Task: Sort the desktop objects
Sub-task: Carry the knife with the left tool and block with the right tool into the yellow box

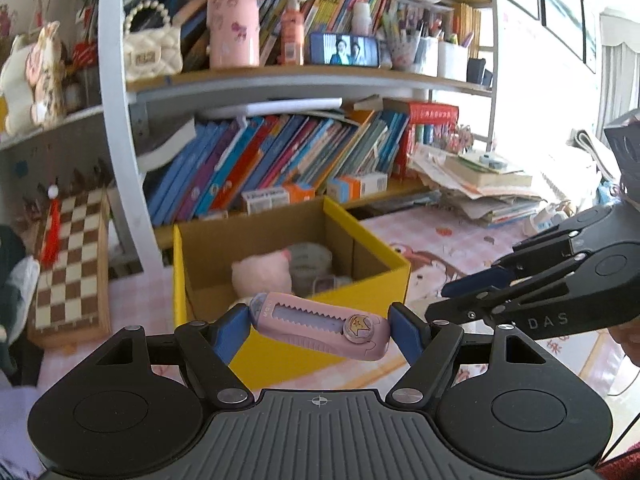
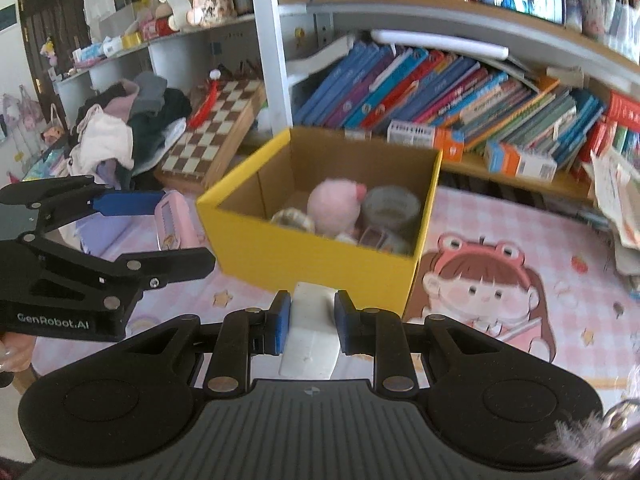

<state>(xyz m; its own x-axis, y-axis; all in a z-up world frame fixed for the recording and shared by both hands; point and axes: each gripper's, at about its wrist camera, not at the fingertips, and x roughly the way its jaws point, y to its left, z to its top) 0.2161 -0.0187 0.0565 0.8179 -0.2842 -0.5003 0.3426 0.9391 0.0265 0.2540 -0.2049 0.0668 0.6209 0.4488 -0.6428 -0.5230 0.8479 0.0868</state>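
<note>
Holding a pink cutter (image 1: 320, 326) end to end, the left gripper (image 1: 320, 328) has its jaws spread wide yet pressing on both tips of it, and hangs just in front of the yellow box (image 1: 296, 304), clear of the worktop (image 1: 440, 236). Left of the box, a chessboard (image 1: 72, 260) leans against the shelf frame. Inside the box lie a pink plush (image 2: 336, 204), a tape roll (image 2: 390, 206) and a few smaller bits too blurred to name, so part of the sorting looks done already. To the right, the right gripper (image 2: 307, 322) has its jaws nearly together, pinching a white block (image 2: 310, 334), perhaps an eraser, also off the worktop and just short of the box's near wall. Judging from this, both pieces are lifted and only need carrying over the rim and letting go. Further right, the pink mat looks mostly bare around the cartoon girl (image 2: 484, 288), while a paper stack (image 1: 480, 188) sits at the far edge; whether that belongs to the job I cannot tell.
</note>
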